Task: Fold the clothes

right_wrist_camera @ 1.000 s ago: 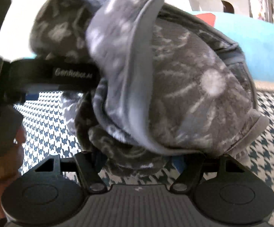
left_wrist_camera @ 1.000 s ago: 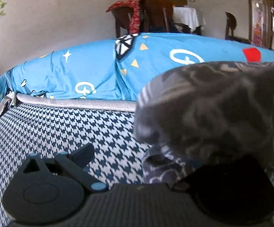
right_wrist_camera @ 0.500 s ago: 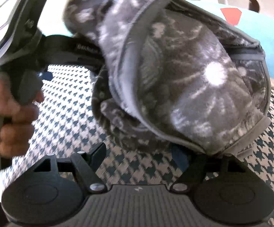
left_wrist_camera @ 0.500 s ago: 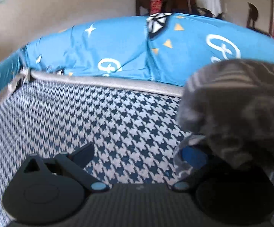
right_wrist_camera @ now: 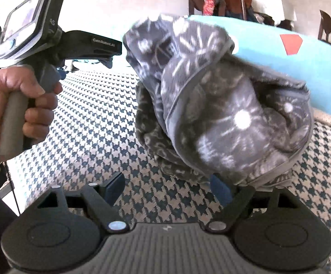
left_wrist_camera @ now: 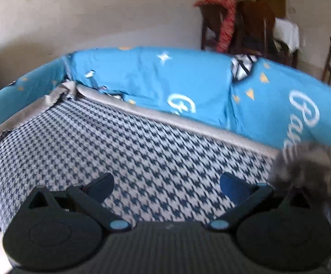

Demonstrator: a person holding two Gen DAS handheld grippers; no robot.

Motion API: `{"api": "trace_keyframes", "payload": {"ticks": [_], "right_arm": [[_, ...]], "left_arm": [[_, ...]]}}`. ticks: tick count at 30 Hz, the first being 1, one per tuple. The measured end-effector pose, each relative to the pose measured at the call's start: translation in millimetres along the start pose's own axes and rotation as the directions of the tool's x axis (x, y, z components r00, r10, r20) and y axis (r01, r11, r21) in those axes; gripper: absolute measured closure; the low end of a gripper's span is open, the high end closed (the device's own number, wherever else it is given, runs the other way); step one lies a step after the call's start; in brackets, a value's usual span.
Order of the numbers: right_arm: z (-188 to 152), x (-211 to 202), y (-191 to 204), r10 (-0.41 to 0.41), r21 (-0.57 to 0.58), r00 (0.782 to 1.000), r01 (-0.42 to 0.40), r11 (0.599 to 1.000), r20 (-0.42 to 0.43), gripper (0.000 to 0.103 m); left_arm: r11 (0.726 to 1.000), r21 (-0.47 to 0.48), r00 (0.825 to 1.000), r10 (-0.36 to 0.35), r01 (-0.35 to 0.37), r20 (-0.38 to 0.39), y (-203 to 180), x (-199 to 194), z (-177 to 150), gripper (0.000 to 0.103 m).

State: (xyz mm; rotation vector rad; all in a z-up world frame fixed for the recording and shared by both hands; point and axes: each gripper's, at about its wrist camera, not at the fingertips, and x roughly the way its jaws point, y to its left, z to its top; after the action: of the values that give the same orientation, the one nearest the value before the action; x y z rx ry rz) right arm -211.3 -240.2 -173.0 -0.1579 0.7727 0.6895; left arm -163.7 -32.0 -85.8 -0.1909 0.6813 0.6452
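I see a houndstooth-covered bed with a blue printed bumper along its far edge; grey patterned fleece garment hangs just above it.

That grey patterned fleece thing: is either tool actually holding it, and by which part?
Neither seems to. The left tool is open and empty. The right tool is open too; the grey fleece garment drapes over its right finger.

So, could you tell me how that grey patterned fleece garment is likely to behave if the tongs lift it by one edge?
The grey fleece garment would probably flop and sag: it sits bunched in soft, rounded folds. It looks plush, so likely easy to grip rather than slippery. Lifted by one edge, the bundle may well unroll, since nothing visibly holds its layers together.
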Motion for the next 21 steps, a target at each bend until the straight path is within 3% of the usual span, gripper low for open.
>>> {"api": "trace_keyframes", "payload": {"ticks": [6,12,17,21], "right_arm": [[10.8,-41.0,-20.2,-0.012,0.016,0.997,0.011,1.0,0.077,0.02],[14.4,-72.8,-59.2,-0.107,0.134,0.983,0.087,0.987,0.149,0.019],[41.3,-68.8,-100.6,-0.248,0.251,0.957,0.205,0.946,0.15,0.019],[52.9,-72.0,-116.2,-0.31,0.312,0.936,0.248,0.917,0.168,0.019]], "left_arm": [[0.995,-0.047,0.994,-0.086,0.089,0.063,11.6,-27.7,7.5,0.0],[0.979,-0.052,0.967,-0.187,0.199,0.171,5.8,-65.4,15.4,0.0],[0.964,0.022,0.946,-0.266,0.267,0.184,-29.1,-74.4,8.9,0.0],[0.945,0.105,0.931,-0.323,0.309,0.171,-57.6,-76.8,-3.6,0.0]]}}
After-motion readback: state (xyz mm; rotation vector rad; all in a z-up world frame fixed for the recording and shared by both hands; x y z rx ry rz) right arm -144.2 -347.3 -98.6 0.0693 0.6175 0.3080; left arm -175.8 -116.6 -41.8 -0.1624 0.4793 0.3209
